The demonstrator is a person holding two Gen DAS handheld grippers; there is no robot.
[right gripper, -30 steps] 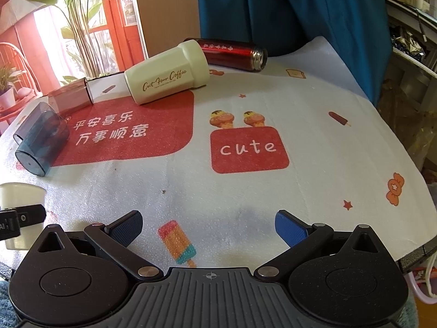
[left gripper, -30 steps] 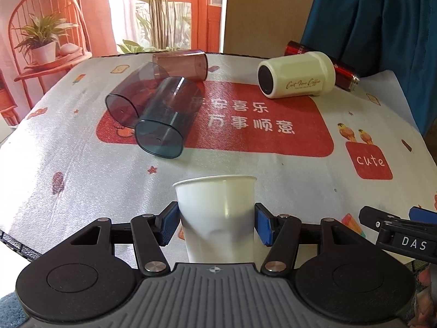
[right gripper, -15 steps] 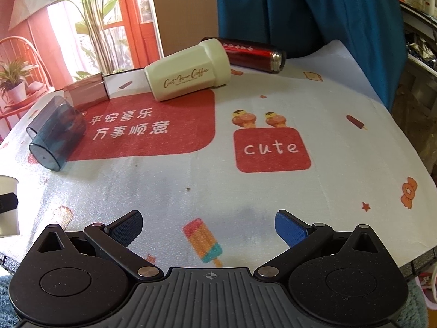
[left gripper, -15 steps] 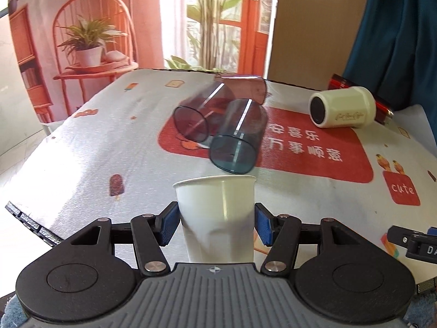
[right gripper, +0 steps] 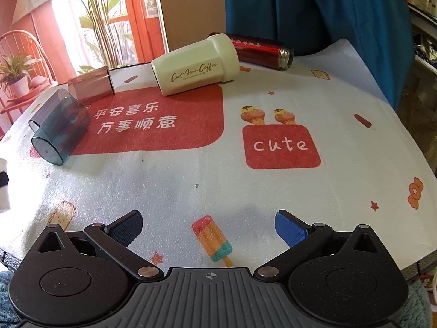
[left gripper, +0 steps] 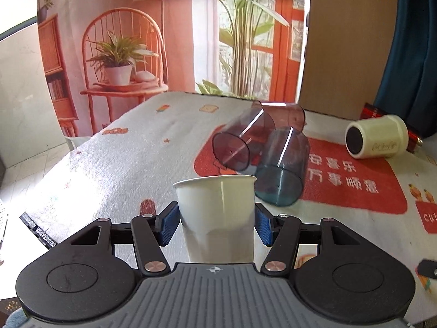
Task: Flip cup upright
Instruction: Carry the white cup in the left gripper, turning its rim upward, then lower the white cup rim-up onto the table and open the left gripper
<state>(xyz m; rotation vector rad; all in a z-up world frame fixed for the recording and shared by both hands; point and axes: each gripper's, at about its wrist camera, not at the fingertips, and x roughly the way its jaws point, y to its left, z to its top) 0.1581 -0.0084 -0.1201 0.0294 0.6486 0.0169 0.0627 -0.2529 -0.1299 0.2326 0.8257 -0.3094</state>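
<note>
My left gripper (left gripper: 215, 222) is shut on a white paper cup (left gripper: 217, 213), held upright with its mouth up, over the table's near left part. The cup's edge also shows at the far left of the right wrist view (right gripper: 3, 183). My right gripper (right gripper: 209, 228) is open and empty, low over the front of the table near a popsicle print. Other cups lie on their sides: a purple clear cup (left gripper: 240, 142), a blue clear cup (left gripper: 284, 166), a brown clear cup (right gripper: 91, 86), a cream coffee mug (right gripper: 196, 64) and a red flask (right gripper: 259, 49).
The table has a white printed cloth (right gripper: 245, 191) with a red panel. Its left edge (left gripper: 38, 229) and front edge are close. A blue curtain (right gripper: 314, 5) hangs behind the table. A chair with a potted plant (left gripper: 117, 60) stands beyond the far left.
My left gripper has swung left with the paper cup still held upright, so the lying cups now sit to its right. My right gripper has shifted slightly and stays open.
</note>
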